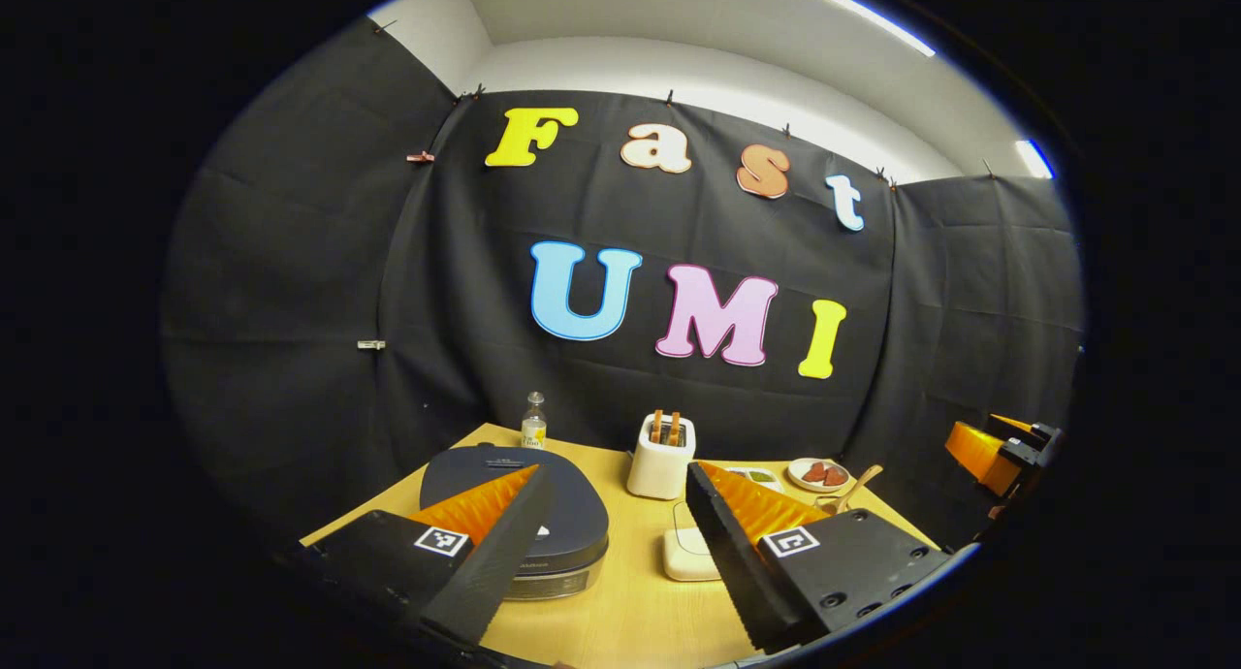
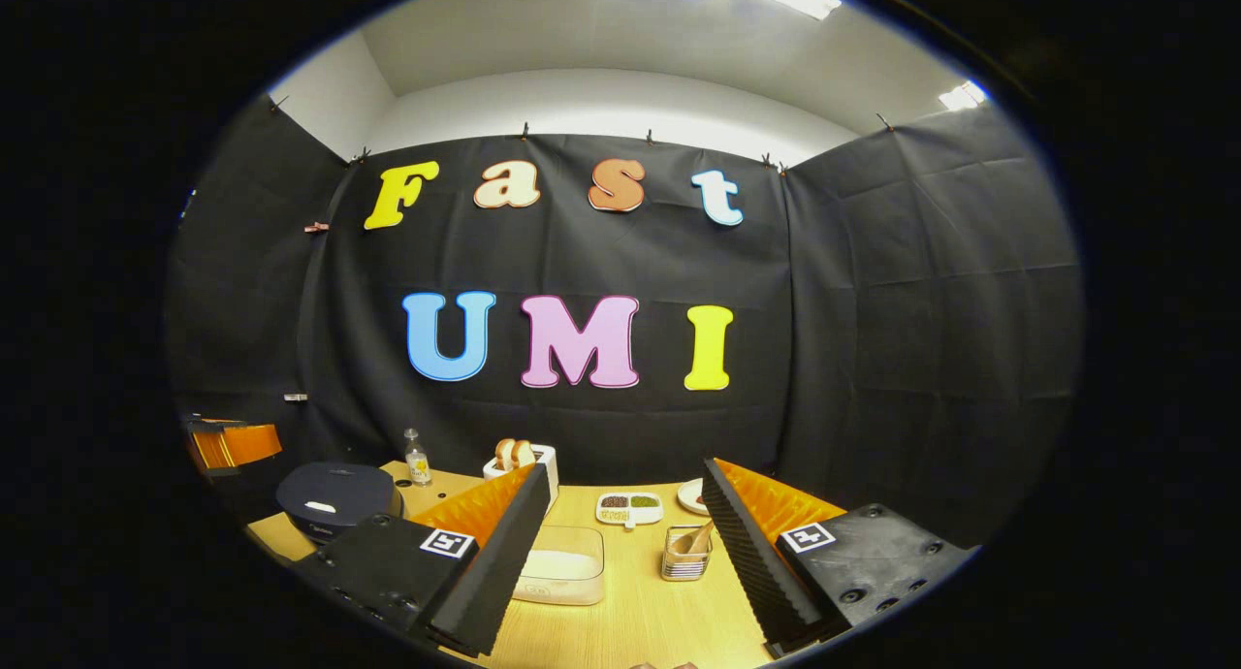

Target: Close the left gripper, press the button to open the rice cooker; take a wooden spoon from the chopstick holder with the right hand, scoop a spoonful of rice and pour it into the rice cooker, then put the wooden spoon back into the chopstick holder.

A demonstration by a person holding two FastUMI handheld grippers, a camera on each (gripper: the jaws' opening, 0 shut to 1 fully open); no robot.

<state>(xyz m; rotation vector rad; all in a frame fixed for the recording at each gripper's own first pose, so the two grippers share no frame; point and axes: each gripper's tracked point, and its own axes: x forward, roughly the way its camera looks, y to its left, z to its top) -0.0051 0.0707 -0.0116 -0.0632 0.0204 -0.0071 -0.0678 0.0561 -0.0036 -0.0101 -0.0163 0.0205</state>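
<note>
Left claw [image 1: 620,543] fingers wide apart, clamped on nothing, raised above the light wooden surface [image 1: 620,621]; between and past its fingers: dark blue round rice cooker [image 1: 543,499] with lid down, partly behind the left finger; clear lidded container of white rice [image 1: 690,553] just beside the right finger; white toaster [image 1: 661,456] with two bread slices standing farther back; small clear bottle [image 1: 533,421] at the far edge by the black cloth wall; small plate with red pieces [image 1: 820,474] at far right, wooden spoon [image 1: 859,483] handle sticking up near it; right claw seen at the far right edge [image 1: 999,451], well apart from the surface items.

Right claw [image 2: 620,553] fingers also wide apart, empty, above the same surface [image 2: 640,621]; between its fingers: clear rice container [image 2: 567,564] near the left finger; wire chopstick holder [image 2: 687,553] with wooden spoon [image 2: 696,540] resting in it, near the right finger; white divided dish of grains [image 2: 629,506] behind; toaster [image 2: 528,459] partly hidden by the left finger; bottle [image 2: 418,461] and closed rice cooker [image 2: 334,499] off to the left; left claw [image 2: 233,444] at the far left edge.
</note>
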